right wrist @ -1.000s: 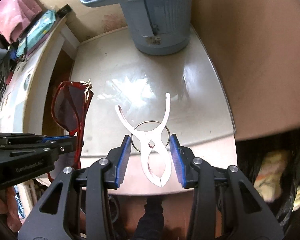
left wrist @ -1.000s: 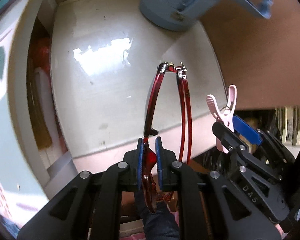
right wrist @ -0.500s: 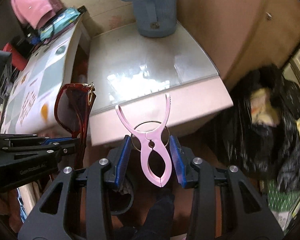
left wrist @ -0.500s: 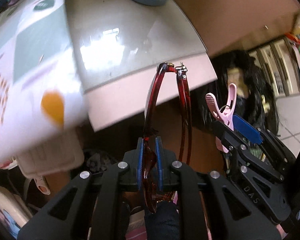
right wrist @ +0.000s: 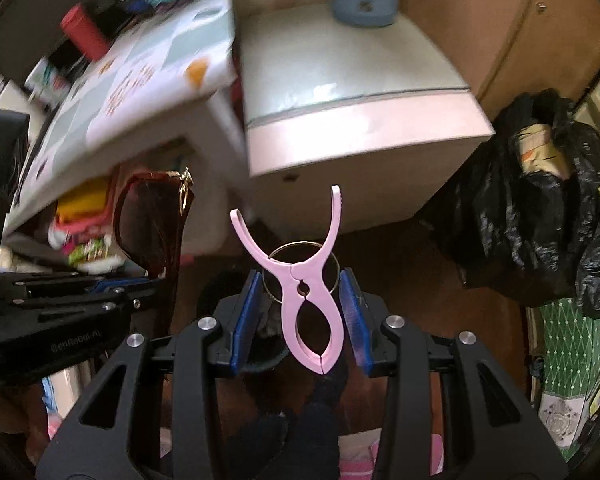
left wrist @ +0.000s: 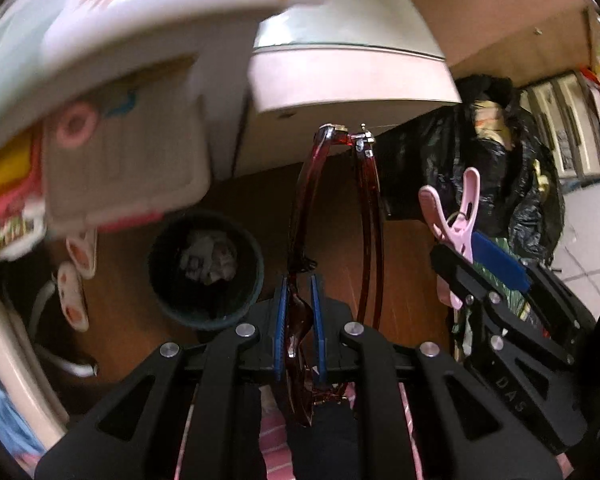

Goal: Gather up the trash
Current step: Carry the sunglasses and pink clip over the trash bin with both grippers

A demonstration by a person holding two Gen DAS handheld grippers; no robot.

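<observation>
Between my left claw's (left wrist: 299, 320) closed pads: red sunglasses (left wrist: 332, 216), arms pointing forward, above a dark bin (left wrist: 205, 268) down-left. Between my right claw's (right wrist: 305, 316) pads: pink clothespin (right wrist: 306, 292), gripped at its handles, prongs spread forward.

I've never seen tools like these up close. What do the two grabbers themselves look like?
Both are matte black plastic with cut-out, angular arms and silver round bolts. Each finger carries a flat blue pad. The left gripper shows pale lettering on its side in the right view; the right gripper shows "DAS" in the left view.
</observation>
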